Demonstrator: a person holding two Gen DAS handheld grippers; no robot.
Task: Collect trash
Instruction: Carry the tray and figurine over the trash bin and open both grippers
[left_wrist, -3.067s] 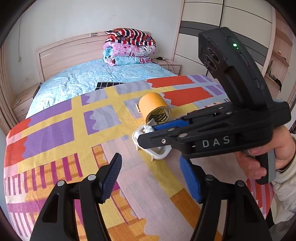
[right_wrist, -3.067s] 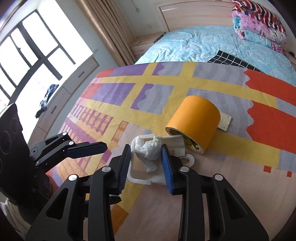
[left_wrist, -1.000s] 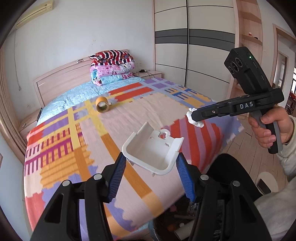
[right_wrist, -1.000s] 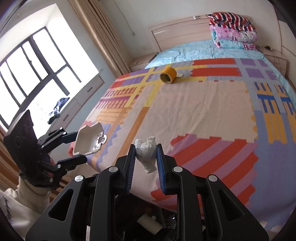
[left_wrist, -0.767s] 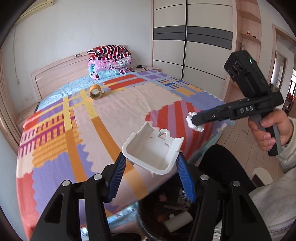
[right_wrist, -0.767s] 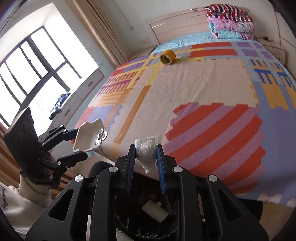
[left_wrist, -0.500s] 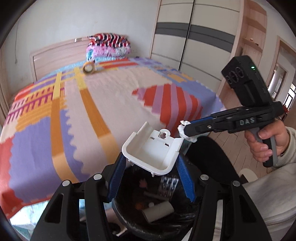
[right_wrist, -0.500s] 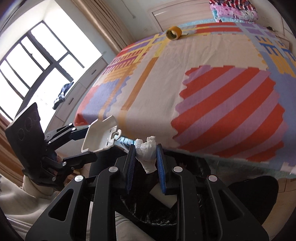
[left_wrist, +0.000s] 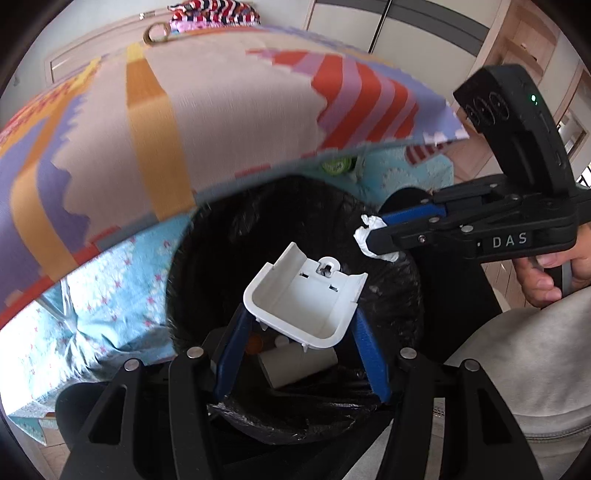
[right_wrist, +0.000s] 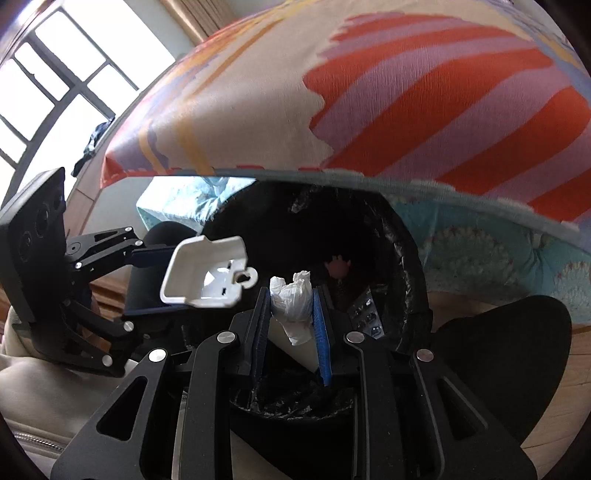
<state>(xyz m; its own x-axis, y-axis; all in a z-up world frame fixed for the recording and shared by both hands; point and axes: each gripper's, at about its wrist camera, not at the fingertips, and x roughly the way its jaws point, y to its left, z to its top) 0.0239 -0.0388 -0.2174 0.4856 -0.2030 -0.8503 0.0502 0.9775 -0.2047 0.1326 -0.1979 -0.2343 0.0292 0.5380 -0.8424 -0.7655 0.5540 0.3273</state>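
Observation:
My left gripper (left_wrist: 301, 328) is shut on a white plastic holder (left_wrist: 306, 295) and holds it over the mouth of a black-lined trash bin (left_wrist: 207, 240). My right gripper (right_wrist: 290, 306) is shut on a crumpled white tissue wad (right_wrist: 291, 299) and holds it above the same bin (right_wrist: 406, 258). In the left wrist view the right gripper (left_wrist: 373, 240) comes in from the right with the tissue (left_wrist: 364, 240) over the bin's far side. In the right wrist view the left gripper (right_wrist: 147, 280) holds the holder (right_wrist: 207, 273) at the left.
The bin holds a white roll (left_wrist: 299, 363) and other scraps. The bed with its colourful blanket (left_wrist: 229, 103) overhangs the bin at the back. A yellow tape roll (left_wrist: 157, 32) lies far up the bed. My grey-clad legs (left_wrist: 524, 373) are at the right.
Both grippers have carried their loads from the bed down over the bin. The views now tilt down into the bin.

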